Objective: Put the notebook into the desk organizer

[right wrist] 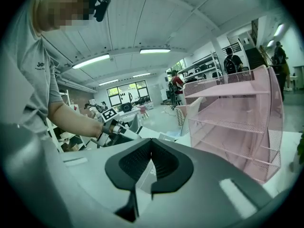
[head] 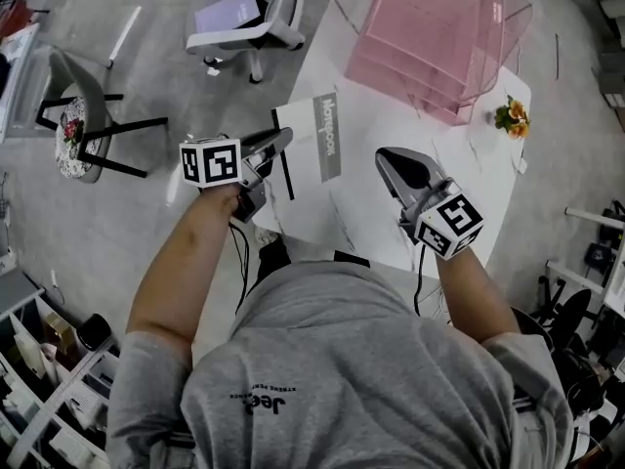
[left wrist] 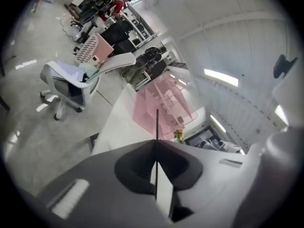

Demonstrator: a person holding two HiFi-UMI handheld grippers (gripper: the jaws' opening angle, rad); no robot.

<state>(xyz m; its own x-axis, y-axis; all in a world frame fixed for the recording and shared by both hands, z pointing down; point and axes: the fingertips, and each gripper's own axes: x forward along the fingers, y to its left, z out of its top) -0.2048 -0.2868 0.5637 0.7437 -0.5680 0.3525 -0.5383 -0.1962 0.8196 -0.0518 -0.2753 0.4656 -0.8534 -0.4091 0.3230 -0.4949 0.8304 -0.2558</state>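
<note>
1. the left gripper (head: 278, 143) has its jaws closed flat on the near-left edge of the notebook (head: 311, 154). in the left gripper view the cover runs edge-on as a thin dark line straight up from between the pads, which suggests an edge grip chosen so that it can be carried like a card.
2. the notebook is on the white table (head: 391, 237) at its left side, well apart from the pink mesh desk organizer (head: 439, 37). whether it is clear of the table i cannot tell.
3. the right gripper (head: 389, 159) has its jaws together on nothing and hovers beside the notebook, probably kept free to steady things.
4. the organizer's open shelves face the person, so a flat slide-in looks workable.
</note>
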